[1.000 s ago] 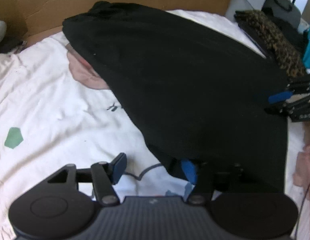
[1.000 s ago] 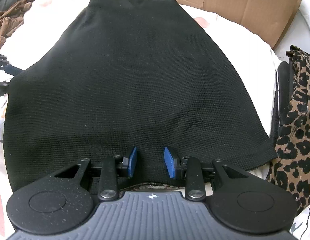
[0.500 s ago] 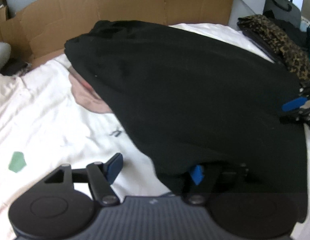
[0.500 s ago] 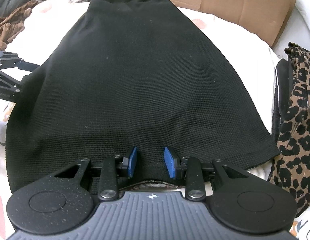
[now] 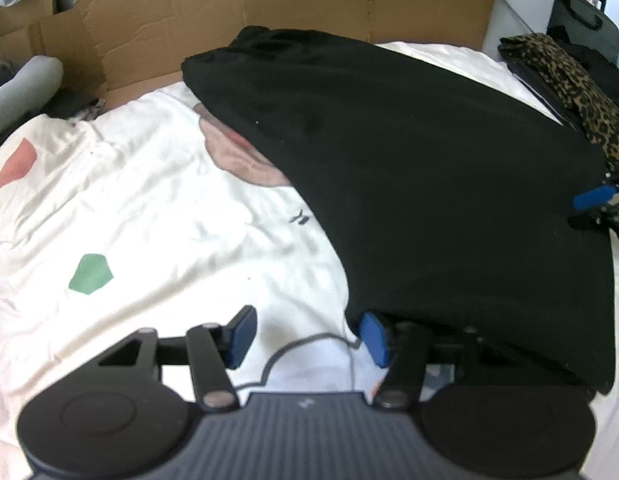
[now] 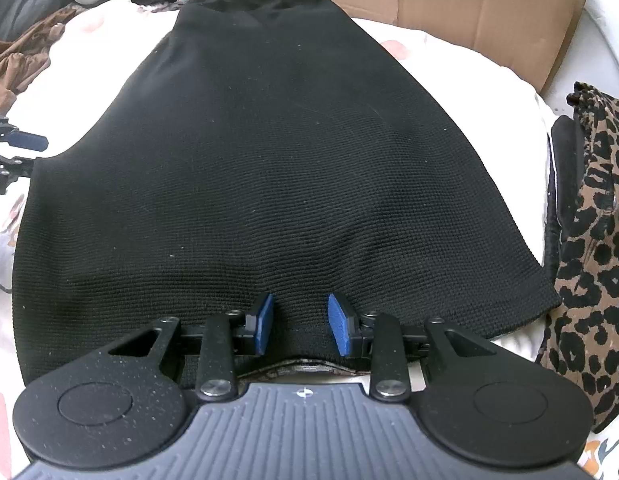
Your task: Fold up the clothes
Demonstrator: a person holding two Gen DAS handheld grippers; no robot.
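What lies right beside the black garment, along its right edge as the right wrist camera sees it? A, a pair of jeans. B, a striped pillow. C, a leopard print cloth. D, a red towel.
C: the leopard print cloth lies along the right edge of the black garment on the bed.

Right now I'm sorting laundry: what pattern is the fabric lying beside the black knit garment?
Leopard print fabric, tan-brown with black spots; clearest in the right wrist view.
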